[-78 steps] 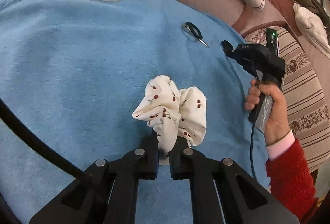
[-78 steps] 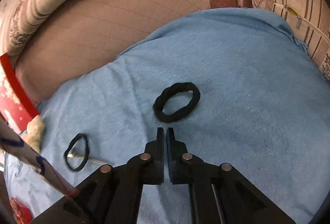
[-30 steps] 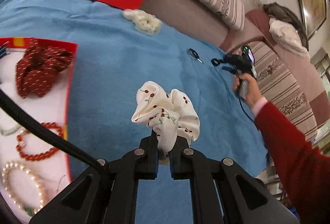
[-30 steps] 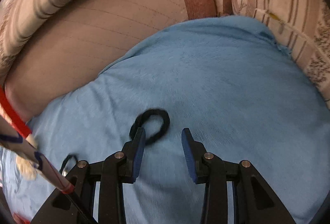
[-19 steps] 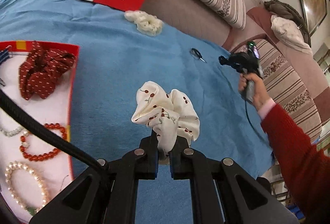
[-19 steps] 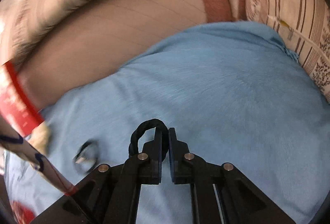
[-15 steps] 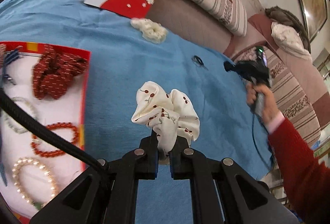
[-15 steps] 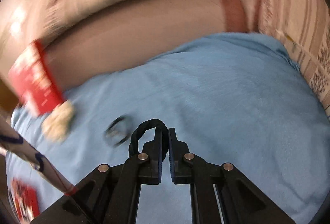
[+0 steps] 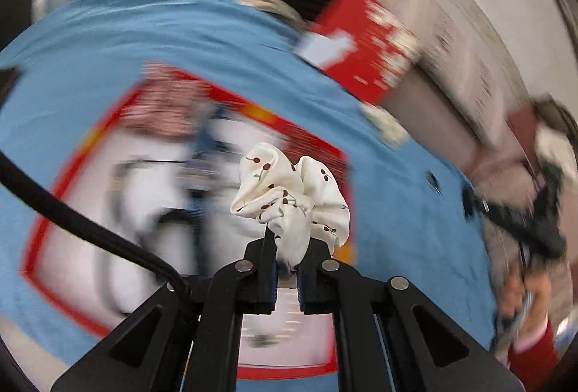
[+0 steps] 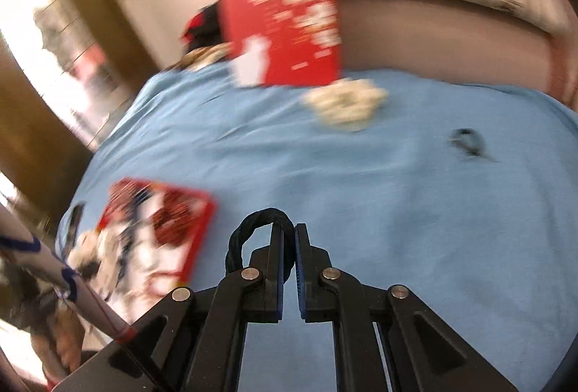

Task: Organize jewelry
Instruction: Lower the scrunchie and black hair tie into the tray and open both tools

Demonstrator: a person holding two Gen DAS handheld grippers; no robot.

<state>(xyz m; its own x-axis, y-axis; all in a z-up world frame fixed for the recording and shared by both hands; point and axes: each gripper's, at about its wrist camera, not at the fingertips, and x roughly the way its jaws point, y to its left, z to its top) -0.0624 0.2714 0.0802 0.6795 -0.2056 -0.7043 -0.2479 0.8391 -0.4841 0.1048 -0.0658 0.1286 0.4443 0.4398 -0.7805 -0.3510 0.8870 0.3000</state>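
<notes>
Pinched item, left: the white cherry-print scrunchie (image 9: 292, 197) is clamped between the narrow jaws of the left gripper (image 9: 286, 269), its folds bunched above the fingertips.
Pinched item, right: the black twisted hair tie (image 10: 258, 236) is held by the right gripper (image 10: 287, 265), jaws nearly together, the loop arching up and out to the left of the left finger.
Change, left view: the red-rimmed tray (image 9: 47, 208) was at the left edge half a second ago; it is now seen directly beneath and ahead of the scrunchie, heavily blurred.
Change, right view: the tray (image 10: 202, 211), barely visible before, is now seen at lower left; the hair tie is carried clear of the blue blanket (image 10: 397, 197).
Tray contents: a dark red scrunchie (image 10: 173, 222) and pale blurred pieces can be made out; nothing finer can be told.
Edges: the tray's right rim lies just left of the right gripper.
Open room: bare blanket is spread ahead and right, up to the cream scrunchie (image 10: 343, 103) and a small black hair tie (image 10: 467, 143).
Background: a red box (image 10: 285, 34) is propped at the blanket's far edge.
</notes>
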